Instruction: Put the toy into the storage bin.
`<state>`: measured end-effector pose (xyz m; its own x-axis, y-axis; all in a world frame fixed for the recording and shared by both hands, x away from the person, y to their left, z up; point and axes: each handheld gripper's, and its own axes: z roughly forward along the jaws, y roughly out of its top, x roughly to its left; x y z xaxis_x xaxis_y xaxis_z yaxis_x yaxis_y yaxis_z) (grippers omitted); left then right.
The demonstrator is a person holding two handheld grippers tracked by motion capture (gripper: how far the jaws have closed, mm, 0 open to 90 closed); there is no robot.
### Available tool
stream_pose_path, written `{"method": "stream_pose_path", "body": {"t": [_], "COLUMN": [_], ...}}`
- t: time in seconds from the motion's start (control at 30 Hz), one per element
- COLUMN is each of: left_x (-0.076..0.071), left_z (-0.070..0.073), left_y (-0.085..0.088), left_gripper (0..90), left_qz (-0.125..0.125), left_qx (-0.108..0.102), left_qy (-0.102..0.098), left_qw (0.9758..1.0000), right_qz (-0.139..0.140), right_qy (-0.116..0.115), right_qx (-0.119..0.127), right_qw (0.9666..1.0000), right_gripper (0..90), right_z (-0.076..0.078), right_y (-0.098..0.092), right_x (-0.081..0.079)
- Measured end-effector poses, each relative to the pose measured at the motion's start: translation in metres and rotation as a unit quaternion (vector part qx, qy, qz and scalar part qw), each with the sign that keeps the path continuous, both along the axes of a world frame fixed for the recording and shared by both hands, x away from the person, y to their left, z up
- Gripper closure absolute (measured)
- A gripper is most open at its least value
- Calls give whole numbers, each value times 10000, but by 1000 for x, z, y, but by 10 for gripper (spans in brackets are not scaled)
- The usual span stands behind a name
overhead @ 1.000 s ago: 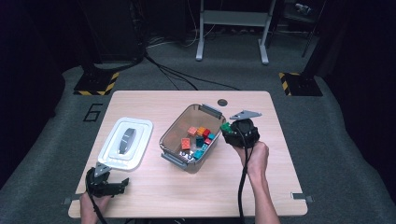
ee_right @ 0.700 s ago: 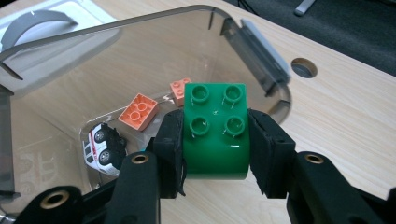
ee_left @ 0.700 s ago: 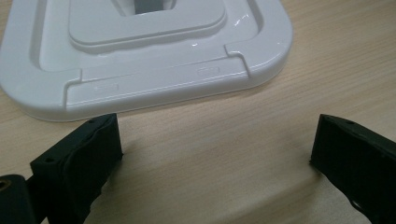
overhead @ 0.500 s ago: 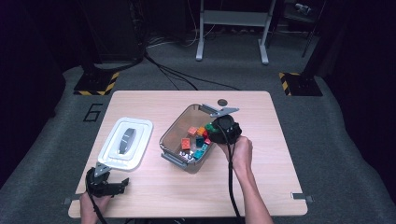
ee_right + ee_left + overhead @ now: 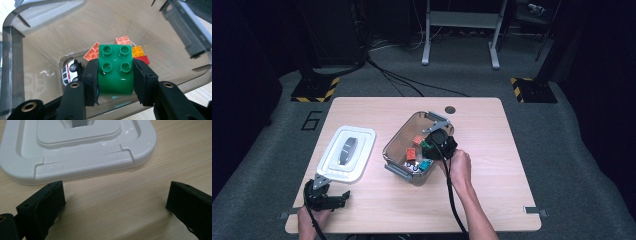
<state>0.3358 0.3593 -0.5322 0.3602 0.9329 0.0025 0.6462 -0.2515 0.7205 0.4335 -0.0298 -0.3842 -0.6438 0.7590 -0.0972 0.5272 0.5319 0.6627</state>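
I have the right tongs (image 5: 115, 75) clamped on a green four-stud plastic building brick (image 5: 115, 71), pads pressing its two flat sides, studs facing the camera, and the brick hangs over the open mouth of the clear smoke-tinted plastic storage bin (image 5: 15, 50). Beyond the tongs' tips, on the bin's floor, lie an orange studded brick (image 5: 91, 51), a salmon one (image 5: 123, 40), a yellow-orange one (image 5: 138, 51) and a red one (image 5: 143, 59), with a small white toy car (image 5: 70, 70) off to the left of my left pad. As I judge it, the step is dropping the green brick in with the rest, and doing that well means getting the tongs fully inside the rim before I let go, keeping clear of the grey latch on the wall to my upper right, and releasing low so the brick doesn't bounce out. From the high view my right hand (image 5: 460, 167) comes in from the near-right side of the bin, wrist bent inward, tongs pointing down and away into it. The left tongs (image 5: 113, 200) are released, jaws spread wide with nothing between them, resting low over the wooden bench (image 5: 150, 177) with the white rounded plastic lid (image 5: 75, 152) just ahead of their tips.
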Motion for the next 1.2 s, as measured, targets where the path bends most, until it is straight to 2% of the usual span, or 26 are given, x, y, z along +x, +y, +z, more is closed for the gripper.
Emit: {"method": "stream_pose_path", "body": {"t": [0.17, 0.2, 0.27, 0.3, 0.37, 0.43, 0.47, 0.5, 0.6, 0.83, 1.03, 1.2], "left_x": [0, 0, 0, 0, 0, 0, 0, 0, 0, 0, 0, 0], "left_z": [0, 0, 0, 0, 0, 0, 0, 0, 0, 0, 0, 0], "left_y": [0, 0, 0, 0, 0, 0, 0, 0, 0, 0, 0, 0], "left_gripper": [17, 16, 16, 16, 16, 16, 17, 16, 17, 17, 17, 16], "left_qz": [-1, -2, -3, -2, -1, 2, -3, -1, -2, -1, -2, -6], "left_qx": [0, 1, 1, 1, 0, 1, 2, 2, 3, 3, 4, 8], "left_qy": [0, 0, 0, 0, 0, 0, -1, 0, 0, -4, -3, 1], "left_qw": [10000, 10000, 10000, 10000, 10000, 10000, 10000, 10000, 10000, 10000, 10000, 10000], "right_qz": [84, 37, 96, 59, 106, 31, 118, 80, 2, -236, -439, -602], "right_qy": [-2, 68, -11, 79, 82, 163, 115, 152, 65, -169, -156, -94], "right_qx": [-75, -6, -32, -19, -80, -95, -100, -90, 86, 487, 647, 696], "right_qw": [9999, 10000, 9999, 9999, 9999, 9998, 9998, 9998, 9999, 9984, 9968, 9957], "right_gripper": [585, 584, 583, 581, 570, 500, 467, 426, 307, 171, 145, 139], "right_z": [-3, -4, -5, -5, -6, -6, -6, -6, -3, 8, 4, -11], "right_y": [-3, -3, -4, -4, -3, -2, -4, -5, -12, -36, -61, -80], "right_x": [-4, -5, -5, -7, -7, -9, -8, -9, -13, -28, -39, -48]}}
